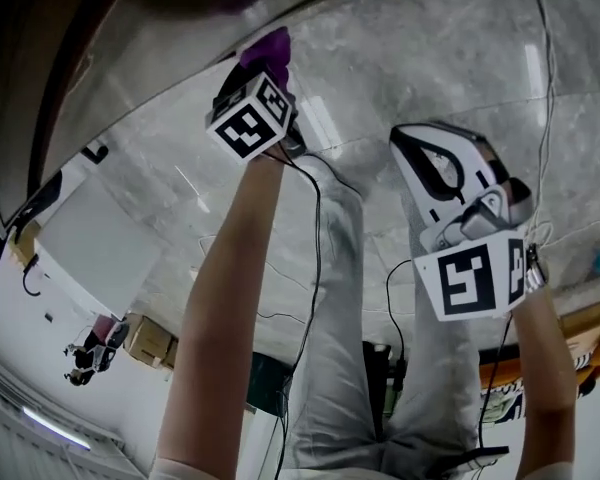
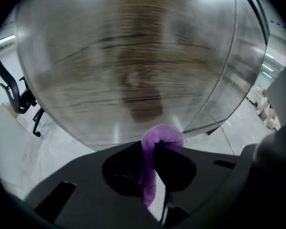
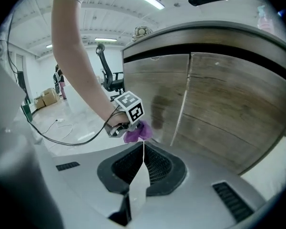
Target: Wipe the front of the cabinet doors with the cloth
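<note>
My left gripper (image 1: 268,66) is shut on a purple cloth (image 1: 271,45) and holds it at the wood-grain cabinet door (image 1: 170,63), low on the door near the floor. In the left gripper view the cloth (image 2: 160,136) bulges from between the dark jaws of that gripper (image 2: 157,151), with the door (image 2: 133,56) blurred close ahead. The right gripper view shows the left gripper (image 3: 133,125), its cloth (image 3: 137,132) and both cabinet doors (image 3: 219,113) with a seam between them. My right gripper (image 3: 143,146) is shut on nothing, and hangs back from the doors (image 1: 420,146).
A black office chair (image 3: 107,78) stands left of the cabinet. Cardboard boxes (image 1: 148,340) and a distant person (image 3: 59,80) are farther off on the pale floor. Cables (image 3: 57,123) trail from the grippers across the floor. My legs (image 1: 330,368) are below.
</note>
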`<move>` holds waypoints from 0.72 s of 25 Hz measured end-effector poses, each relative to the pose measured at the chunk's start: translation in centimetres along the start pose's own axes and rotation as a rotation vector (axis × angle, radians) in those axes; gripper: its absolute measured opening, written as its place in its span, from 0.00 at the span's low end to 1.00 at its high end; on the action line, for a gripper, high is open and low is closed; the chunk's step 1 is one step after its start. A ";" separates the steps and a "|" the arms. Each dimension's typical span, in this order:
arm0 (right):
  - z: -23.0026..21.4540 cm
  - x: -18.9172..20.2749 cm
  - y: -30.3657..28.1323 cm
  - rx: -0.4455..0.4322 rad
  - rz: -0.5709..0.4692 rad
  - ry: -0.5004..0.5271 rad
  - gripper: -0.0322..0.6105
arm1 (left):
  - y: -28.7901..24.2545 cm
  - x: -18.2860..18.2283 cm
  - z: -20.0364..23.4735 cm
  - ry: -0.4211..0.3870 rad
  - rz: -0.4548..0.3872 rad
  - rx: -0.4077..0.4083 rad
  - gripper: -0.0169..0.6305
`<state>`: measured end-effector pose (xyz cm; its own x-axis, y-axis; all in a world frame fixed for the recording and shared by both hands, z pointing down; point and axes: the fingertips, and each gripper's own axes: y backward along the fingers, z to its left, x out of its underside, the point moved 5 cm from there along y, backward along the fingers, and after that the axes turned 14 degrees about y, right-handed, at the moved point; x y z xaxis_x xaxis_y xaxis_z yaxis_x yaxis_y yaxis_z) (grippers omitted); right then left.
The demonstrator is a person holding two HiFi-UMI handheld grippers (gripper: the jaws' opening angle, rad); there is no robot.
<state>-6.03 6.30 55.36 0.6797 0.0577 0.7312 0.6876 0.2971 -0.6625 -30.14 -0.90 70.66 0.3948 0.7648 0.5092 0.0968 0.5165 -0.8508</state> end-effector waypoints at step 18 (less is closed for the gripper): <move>-0.7 11.8 4.3 0.299 0.168 -0.259 0.09 | -9.7 1.3 -9.7 -0.087 0.076 0.088 0.10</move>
<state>5.14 7.56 60.97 0.6631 0.3547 0.6591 0.4427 0.5241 -0.7275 -21.71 -8.65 78.37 0.3164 0.8316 0.4565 -0.0126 0.4849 -0.8745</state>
